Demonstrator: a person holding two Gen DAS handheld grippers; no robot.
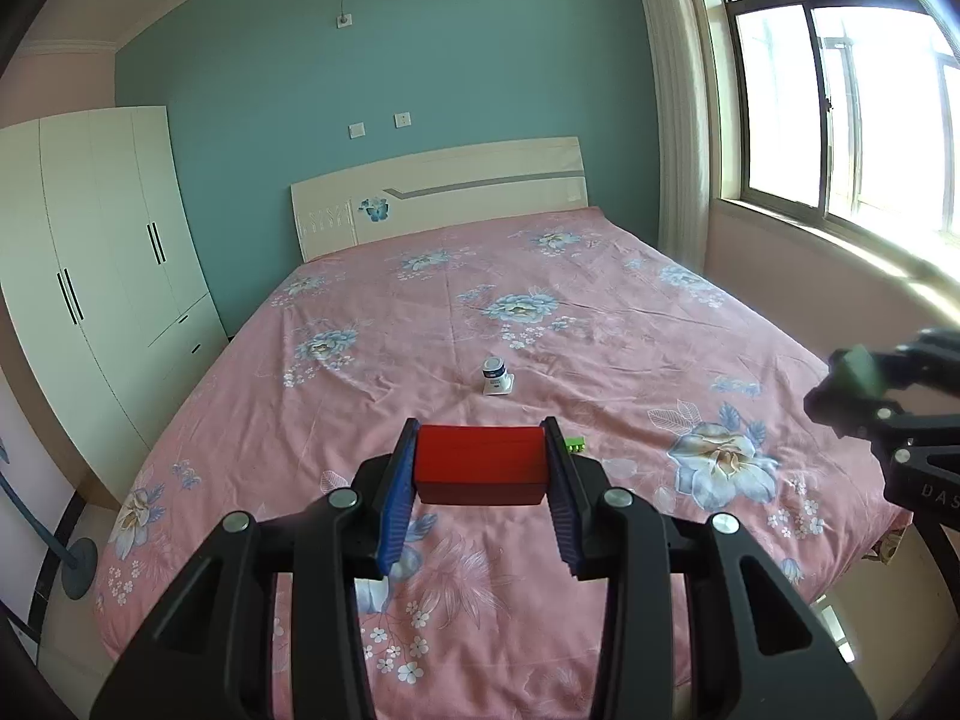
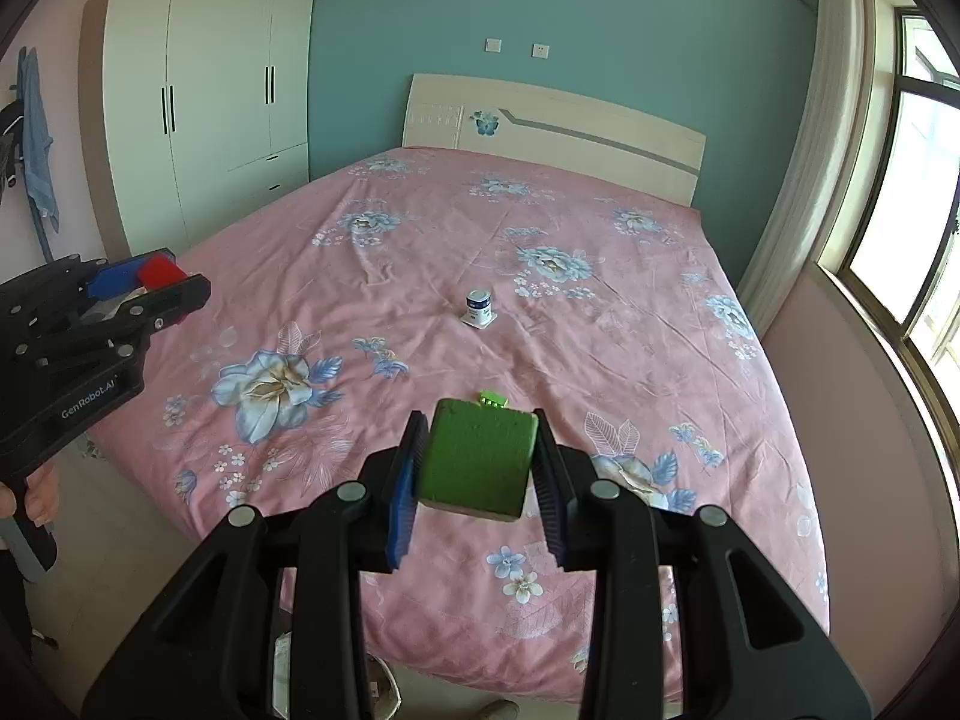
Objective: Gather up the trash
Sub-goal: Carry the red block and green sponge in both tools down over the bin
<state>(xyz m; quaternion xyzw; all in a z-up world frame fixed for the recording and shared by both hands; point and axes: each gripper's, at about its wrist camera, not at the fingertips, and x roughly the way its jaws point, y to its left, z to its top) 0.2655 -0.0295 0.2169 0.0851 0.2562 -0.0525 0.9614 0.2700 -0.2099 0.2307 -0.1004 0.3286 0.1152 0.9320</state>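
Note:
My left gripper [image 1: 480, 447] is shut on a red box [image 1: 480, 462] and holds it above the foot of the pink floral bed [image 1: 600, 312]. My right gripper [image 2: 479, 447] is shut on a green block [image 2: 477, 459], also above the bed's near end. A small white and blue bottle [image 1: 495, 376] lies on the middle of the bed; it also shows in the right wrist view [image 2: 478, 307]. A small bright green piece [image 1: 575, 445] lies just past the left fingers, and shows in the right wrist view [image 2: 493, 399]. Each gripper shows in the other's view, the right one [image 1: 852, 372] and the left one [image 2: 150, 276].
A white wardrobe [image 1: 102, 252] stands left of the bed. A window [image 1: 840, 102] with a curtain is on the right wall. The headboard [image 1: 444, 192] is at the far end. A blue stand base [image 1: 81, 561] sits on the floor at the left.

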